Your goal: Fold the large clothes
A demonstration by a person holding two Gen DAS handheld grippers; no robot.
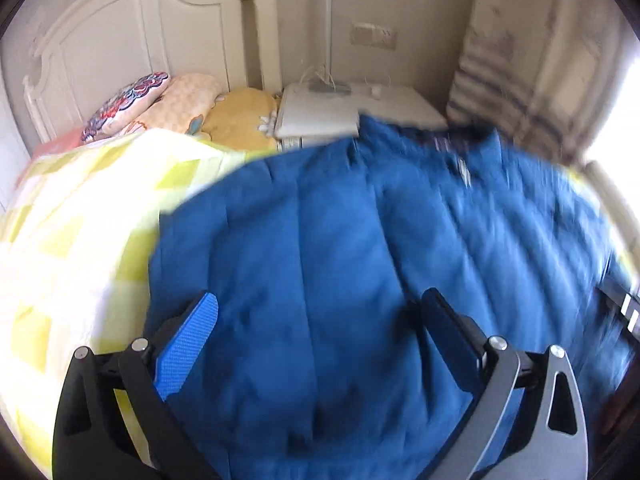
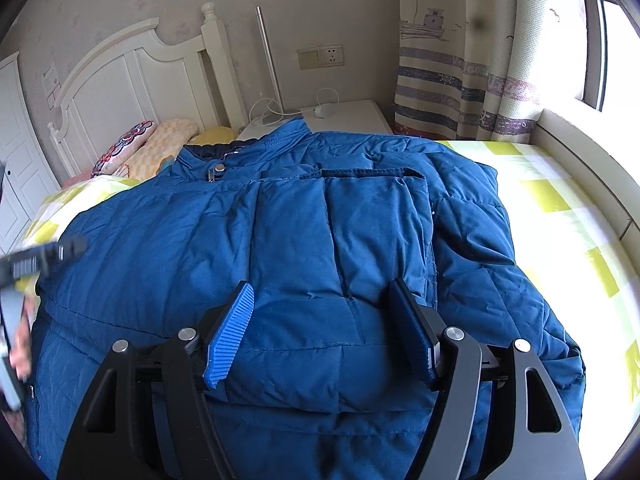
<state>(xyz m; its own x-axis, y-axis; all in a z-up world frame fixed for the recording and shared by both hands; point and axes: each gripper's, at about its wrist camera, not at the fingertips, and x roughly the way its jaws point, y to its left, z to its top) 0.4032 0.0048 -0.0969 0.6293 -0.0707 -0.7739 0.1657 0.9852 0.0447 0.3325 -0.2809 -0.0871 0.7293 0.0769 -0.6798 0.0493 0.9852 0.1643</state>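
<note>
Left wrist view: left tongs (image 1: 320,316) spread wide, nothing between the blue pads. The blue quilted padded jacket (image 1: 360,240) lies flat on the bed right under and ahead of the tongs, filling the space between both fingers. Picture is motion-blurred, so I can't tell if the pads touch the fabric. Yellow-and-white checked bedsheet (image 1: 72,220) shows to the left of the tongs. Far ahead: patterned pillows (image 1: 160,104) against the white wooden headboard (image 1: 120,32), white nightstand (image 1: 340,108) ahead and slightly right.

Right wrist view: right tongs (image 2: 324,304) also wide open, holding nothing. Both fingers straddle a folded-over panel of the jacket (image 2: 340,240), likely a sleeve laid across the chest; the near edge of that panel sits just behind the fingertips. Collar with its metal snap is far ahead, pointing at the headboard. Bedsheet runs along the right of the tongs, striped curtain (image 2: 460,80) ahead-right. The left tongs (image 2: 44,256) appear blurred at the far left over the jacket's edge.

Judgement: mid-fold. One side looks turned in, the side under the left tongs looks not yet folded. Next move likely calls for the left tongs to close on that side's edge or sleeve and carry it across toward the middle, while the right tongs pin or smooth the folded panel. Puffy fabric will spring back, so grip deep.
</note>
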